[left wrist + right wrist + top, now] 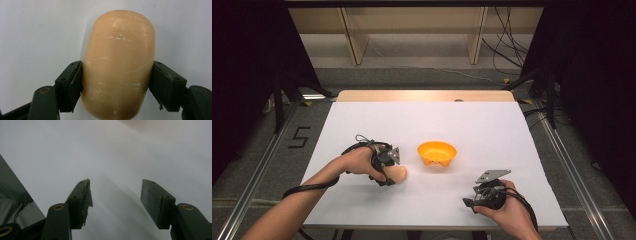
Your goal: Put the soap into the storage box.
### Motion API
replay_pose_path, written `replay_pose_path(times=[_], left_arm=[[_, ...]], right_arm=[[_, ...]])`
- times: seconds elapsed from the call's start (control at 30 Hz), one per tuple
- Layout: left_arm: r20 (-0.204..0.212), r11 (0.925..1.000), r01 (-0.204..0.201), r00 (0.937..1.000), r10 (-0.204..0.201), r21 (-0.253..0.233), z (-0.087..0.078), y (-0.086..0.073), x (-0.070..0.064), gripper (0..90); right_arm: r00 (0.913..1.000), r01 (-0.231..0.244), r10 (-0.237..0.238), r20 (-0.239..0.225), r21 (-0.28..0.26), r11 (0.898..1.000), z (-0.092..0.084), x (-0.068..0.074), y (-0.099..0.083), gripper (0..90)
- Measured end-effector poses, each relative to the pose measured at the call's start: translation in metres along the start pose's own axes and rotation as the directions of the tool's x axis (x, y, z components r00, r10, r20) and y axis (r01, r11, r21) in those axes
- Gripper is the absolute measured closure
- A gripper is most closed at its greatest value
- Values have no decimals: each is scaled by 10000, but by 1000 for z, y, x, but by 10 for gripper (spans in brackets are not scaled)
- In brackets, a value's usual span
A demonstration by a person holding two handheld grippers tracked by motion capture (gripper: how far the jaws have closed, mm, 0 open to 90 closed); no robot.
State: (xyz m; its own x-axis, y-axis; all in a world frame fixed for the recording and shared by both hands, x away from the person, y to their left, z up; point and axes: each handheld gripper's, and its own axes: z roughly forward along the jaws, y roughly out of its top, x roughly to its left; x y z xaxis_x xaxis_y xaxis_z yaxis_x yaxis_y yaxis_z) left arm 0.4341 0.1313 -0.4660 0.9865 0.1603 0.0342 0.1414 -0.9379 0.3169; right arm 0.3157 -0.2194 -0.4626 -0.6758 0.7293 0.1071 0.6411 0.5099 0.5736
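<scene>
Tan rounded block (119,67), soap-like, smooth with pale scuffs, sits between the left gripper (116,82) jaws; both pads press its sides, so the grip is closed on it. High view has it lying on the white table (492,125), left of centre, its rounded end (398,173) poking out to the right past the left gripper (388,176); the left hand (357,161) covers the rest. Orange bowl (437,152) stands just beyond and to the right of the block, apart from it, nothing visible inside; it has small feet, details too small to tell. Right gripper (469,204) rests near the table's front edge, well apart from the bowl, held by the right hand (507,210). Right gripper view: right gripper (115,195) jaws spread wide, bare white table between them, left pad frayed at the tip, dark floor at the left edge.
</scene>
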Motion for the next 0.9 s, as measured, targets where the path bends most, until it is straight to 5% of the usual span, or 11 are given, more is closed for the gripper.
replay_pose_path(times=[0.63,0.9], left_arm=[[4,9995,-265,9996,265,147,3,3,1,242],[318,9991,-271,9992,261,314,2,5,2,306]], right_arm=[[9999,-155,155,-31,101,9998,0,1,0,418],[10000,58,-58,11,49,10000,1,0,-1,416]])
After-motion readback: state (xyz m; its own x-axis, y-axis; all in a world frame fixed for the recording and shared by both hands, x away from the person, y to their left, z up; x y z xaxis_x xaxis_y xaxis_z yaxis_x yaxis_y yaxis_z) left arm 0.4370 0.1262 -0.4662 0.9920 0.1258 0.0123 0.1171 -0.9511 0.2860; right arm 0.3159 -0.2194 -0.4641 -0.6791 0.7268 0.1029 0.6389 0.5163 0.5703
